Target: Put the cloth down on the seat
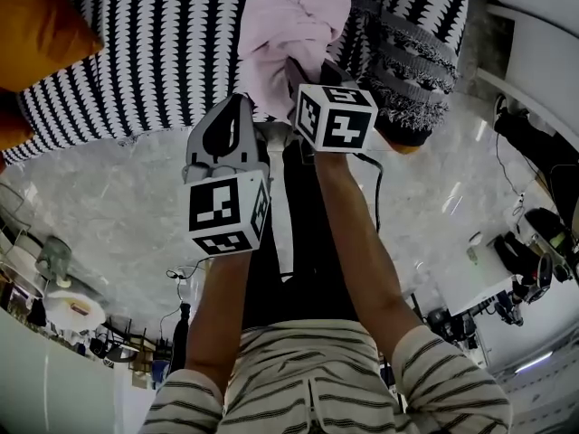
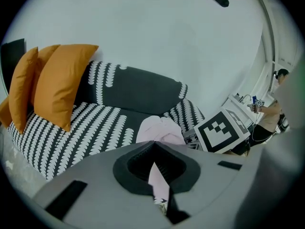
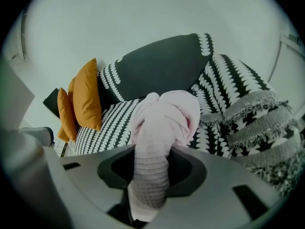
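the pink cloth (image 1: 291, 27) is held bunched over the patterned seat (image 2: 95, 128), toward its right end. a thin edge is pinched in the nearly closed left gripper (image 2: 156, 175); a thick fold is clamped in the wide-set right gripper (image 3: 150, 175).

Cloth (image 1: 289, 34) over, perhaps on, seat (image 1: 136, 61); cushions (image 2: 57, 85) left

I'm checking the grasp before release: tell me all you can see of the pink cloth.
The pink cloth, soft waffle-textured fabric, is bunched into a crumpled bundle. The right gripper clamps a thick fold, the left gripper a thin edge. It hangs over the black-and-white patterned sofa seat; contact there cannot be told.
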### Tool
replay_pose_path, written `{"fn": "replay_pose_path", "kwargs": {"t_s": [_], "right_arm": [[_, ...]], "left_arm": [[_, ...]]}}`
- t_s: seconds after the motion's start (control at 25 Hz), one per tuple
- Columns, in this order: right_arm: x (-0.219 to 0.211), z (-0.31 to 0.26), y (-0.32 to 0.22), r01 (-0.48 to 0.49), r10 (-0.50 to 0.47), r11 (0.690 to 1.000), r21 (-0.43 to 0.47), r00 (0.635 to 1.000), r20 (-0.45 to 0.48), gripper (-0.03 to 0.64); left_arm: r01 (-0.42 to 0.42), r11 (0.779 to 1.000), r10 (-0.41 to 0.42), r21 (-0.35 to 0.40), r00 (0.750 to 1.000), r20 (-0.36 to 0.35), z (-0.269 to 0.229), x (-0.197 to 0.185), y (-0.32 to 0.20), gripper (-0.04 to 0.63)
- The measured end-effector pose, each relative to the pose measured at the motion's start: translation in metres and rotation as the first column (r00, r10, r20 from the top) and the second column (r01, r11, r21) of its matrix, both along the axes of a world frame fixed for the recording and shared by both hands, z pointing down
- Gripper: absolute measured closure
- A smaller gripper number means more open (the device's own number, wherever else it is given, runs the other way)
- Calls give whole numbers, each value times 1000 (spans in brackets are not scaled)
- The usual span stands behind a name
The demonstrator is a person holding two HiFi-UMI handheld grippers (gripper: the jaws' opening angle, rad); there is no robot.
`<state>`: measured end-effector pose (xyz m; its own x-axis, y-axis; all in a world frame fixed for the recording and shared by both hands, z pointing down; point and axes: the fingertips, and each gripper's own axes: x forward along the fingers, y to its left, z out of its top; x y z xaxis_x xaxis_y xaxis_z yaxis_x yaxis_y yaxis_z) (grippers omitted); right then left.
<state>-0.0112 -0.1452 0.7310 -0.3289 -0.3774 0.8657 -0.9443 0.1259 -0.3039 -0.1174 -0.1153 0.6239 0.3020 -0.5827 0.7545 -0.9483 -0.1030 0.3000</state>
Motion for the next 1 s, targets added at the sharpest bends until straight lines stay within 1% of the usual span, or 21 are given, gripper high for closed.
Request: {"fn": "replay_pose_path", "kwargs": {"t_s": [0.16,0.24,0.36,0.48,0.56,0.64,0.72,0.92,1.0], "right_arm": [[2,-1,-1,1,-1,1000,-8,1000,-5,453],[2,-2,-5,4,-4,1000,-13,1000,-10,453],[-2,2,-10,0,0,1000,-21,1000,-22,449],[-4,13,-9,-14,13,998,-58,1000,-21,434],[8,15,-7,-22,20,997,-69,1000,-23,425],[25,8,-10,-31,30,999,-39,999,-29,430],[33,0,-13,-33,33,999,-9,999,-28,436],[13,-11,-12,-33,33,999,-3,999,-14,436],[12,-20,-12,-42,42,999,14,999,-12,451]], "left_arm": [[3,1000,-3,0,1000,3,-6,4,-1,592],[6,1000,-7,-9,1000,-8,-8,5,-4,592],[23,1000,-24,-18,999,-22,-4,-5,-9,592],[29,999,-30,-22,999,-24,2,-11,-9,592],[28,999,-28,-22,999,-27,3,-2,-7,592],[27,999,-28,-21,999,-31,2,10,-5,592],[31,999,-31,-21,999,-33,3,14,-4,592],[43,999,-44,-18,998,-41,-1,-8,-2,592],[41,999,-41,-12,998,-41,-5,-9,-3,592]]}}
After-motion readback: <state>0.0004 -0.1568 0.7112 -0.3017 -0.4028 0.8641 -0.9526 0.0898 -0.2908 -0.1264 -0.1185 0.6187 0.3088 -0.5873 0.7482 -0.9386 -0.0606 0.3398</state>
